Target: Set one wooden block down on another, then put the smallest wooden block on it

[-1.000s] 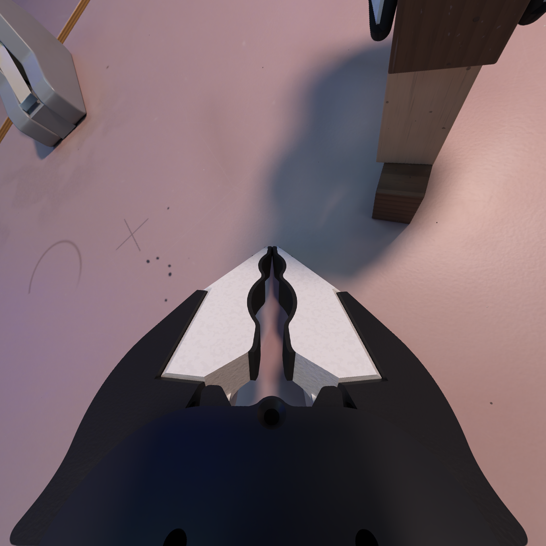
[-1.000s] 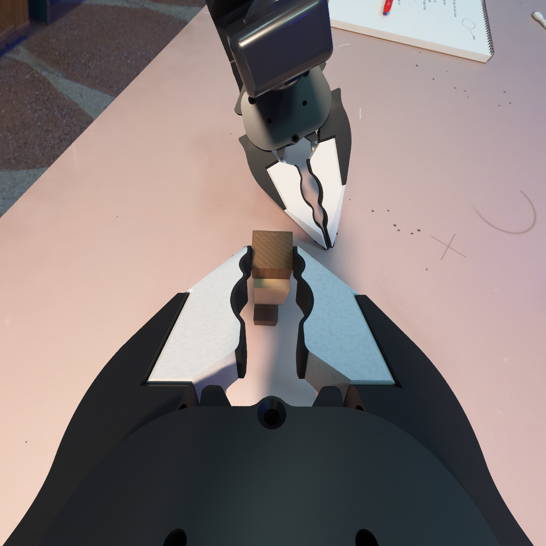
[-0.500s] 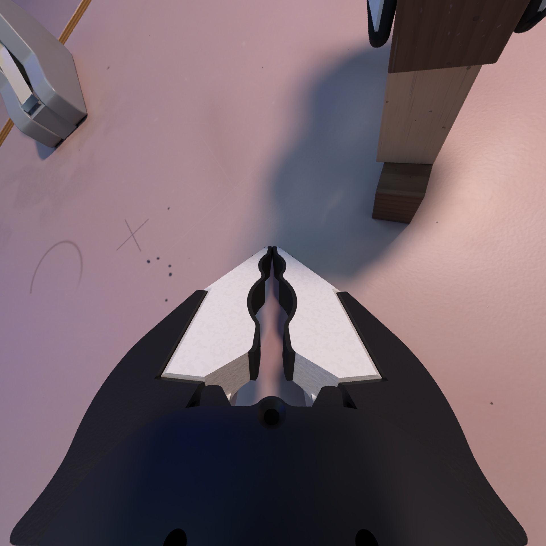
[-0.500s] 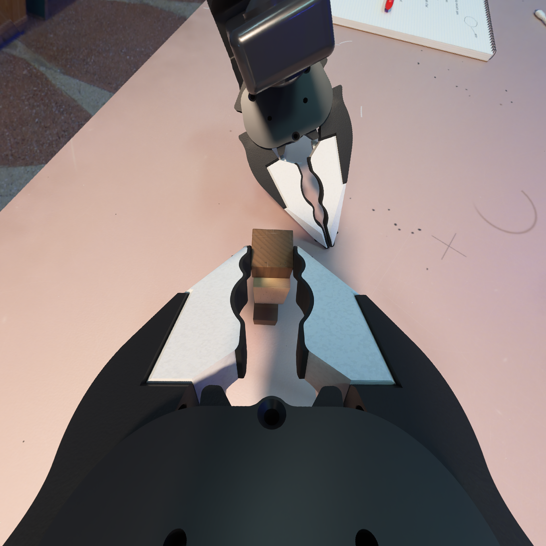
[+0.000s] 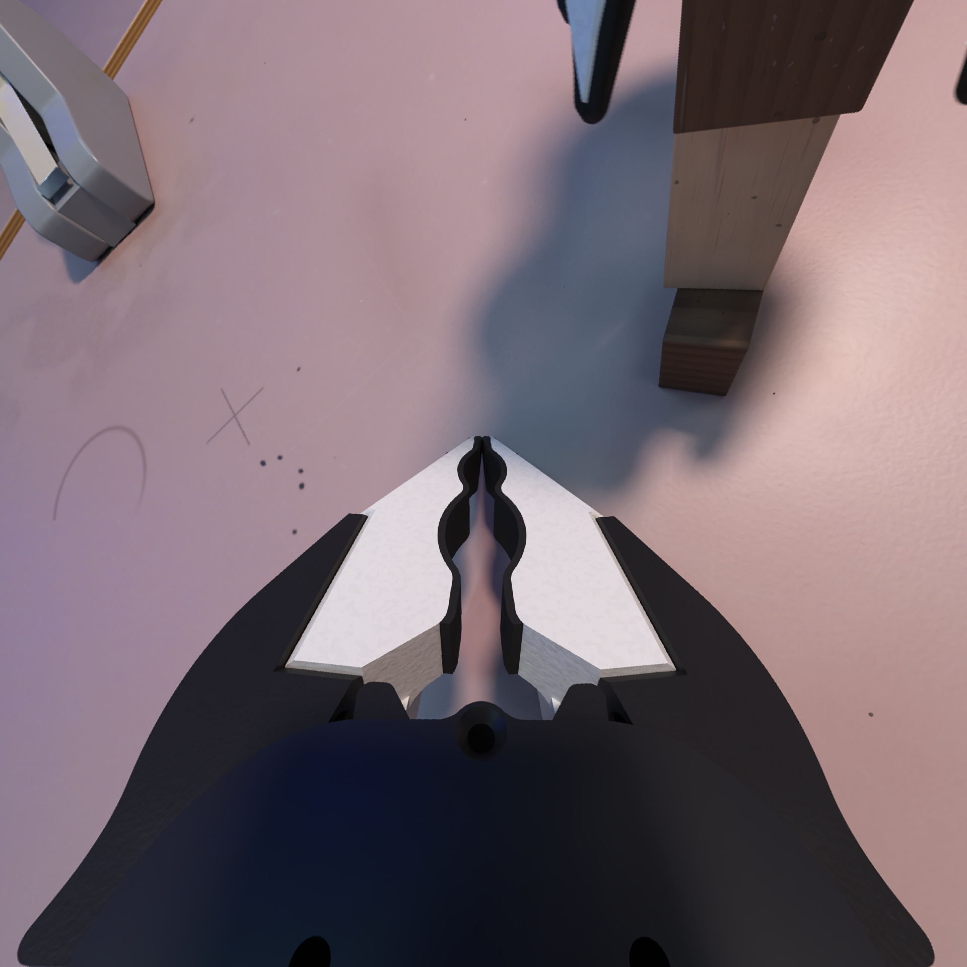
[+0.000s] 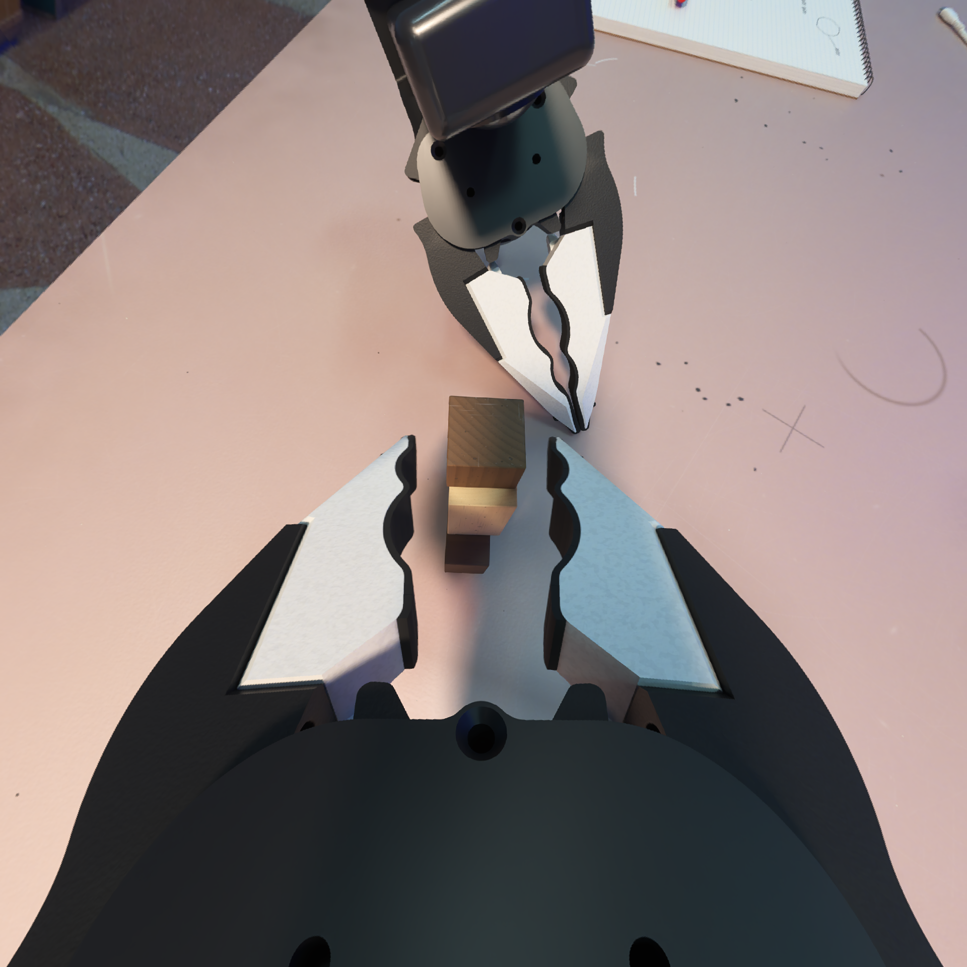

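Three wooden blocks stand stacked on the pink table [image 6: 209, 418]: a dark bottom block [image 6: 467, 555], a pale middle block [image 6: 480, 515] and a brown top block [image 6: 485, 437]. The right gripper [image 6: 481, 445] hangs over the stack, fingers spread and clear of it. The left gripper [image 5: 481, 439], pressed together and empty, points at the table just beside the stack.

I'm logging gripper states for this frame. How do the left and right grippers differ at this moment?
The left gripper is shut, its tips together, while the right gripper is open. The left gripper has nothing between its fingers; the right gripper's fingers flank the top block of the stack without touching it. The left gripper sits beside the stack, the right gripper above it. Both have white fingers with wavy black pads.
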